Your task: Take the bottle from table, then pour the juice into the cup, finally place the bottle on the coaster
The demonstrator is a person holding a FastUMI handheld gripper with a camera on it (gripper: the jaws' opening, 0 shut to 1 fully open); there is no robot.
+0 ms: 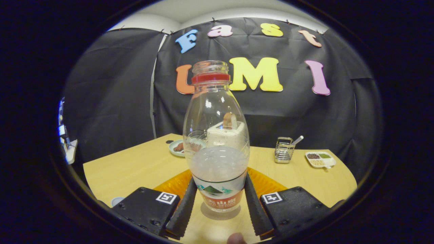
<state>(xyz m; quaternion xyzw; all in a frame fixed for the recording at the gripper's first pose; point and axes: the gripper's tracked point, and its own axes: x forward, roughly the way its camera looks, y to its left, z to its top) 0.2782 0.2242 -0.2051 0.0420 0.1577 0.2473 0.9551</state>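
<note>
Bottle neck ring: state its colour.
Red, on the clear bottle standing between the hand-held gripper fingers; gripper view.

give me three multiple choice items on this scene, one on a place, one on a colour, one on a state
1. Where is the bottle?
A. between the claw's fingers
B. beside the wire basket
C. on the small plate

2. What colour is the ring on the bottle's neck?
A. green
B. red
C. blue

3. How does the bottle stand?
A. lying on its side
B. tipped over the cup
C. upright, uncapped

Answers:
1 A, a finger flanks each side of its base.
2 B, a red band sits under the open mouth.
3 C, it stands vertical on the table, with no cap on.
</note>
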